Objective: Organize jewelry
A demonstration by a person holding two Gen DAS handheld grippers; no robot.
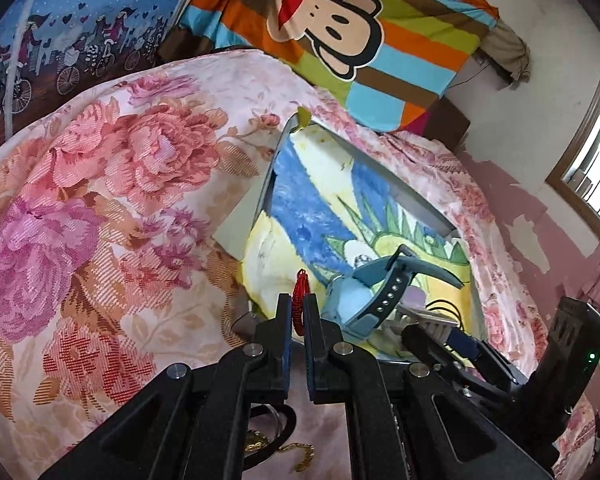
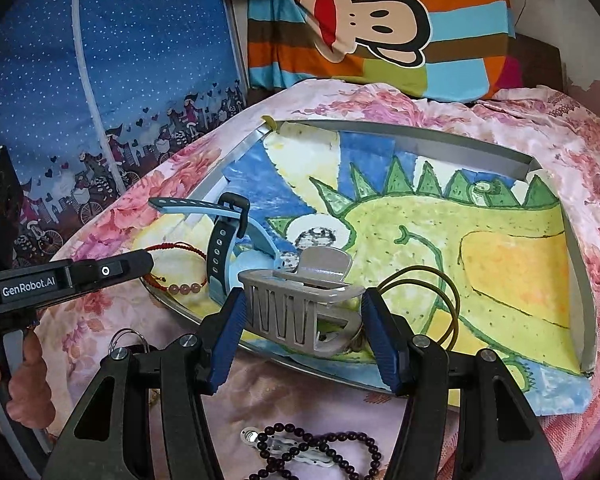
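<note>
Left gripper (image 1: 298, 312) pinched shut on a red cord bracelet (image 2: 176, 268), the loop draped over the near-left rim of the shallow grey tray (image 2: 420, 146) and its pink beads lying just inside on the dinosaur painting (image 2: 500, 264) that lines the tray floor. Right gripper (image 2: 304, 320) spread wide, fingers (image 2: 384, 344) flanking a grey hair claw clip (image 2: 300, 312) without clearly touching it; clip resting on the painting close to the tray's near edge. Just behind the clip and between it and the bracelet, a blue watch (image 2: 224, 240) with one strap arching up and the other poking out past the left rim. To the right of the clip, a thin olive hair elastic (image 2: 432, 296) flat on the painting. Right half and far side of the tray floor open, bounded by the low upright wall along the back and right. Outside the tray, on the floral bedspread (image 1: 100, 200) near the grippers: a dark bead strand (image 2: 312, 452) over a small silver piece, metal rings (image 2: 126, 338) to the left, and in the left view a gold chain (image 1: 300, 450) under the gripper body. A hand (image 2: 24, 376) around the left tool's handle at the lower left.
</note>
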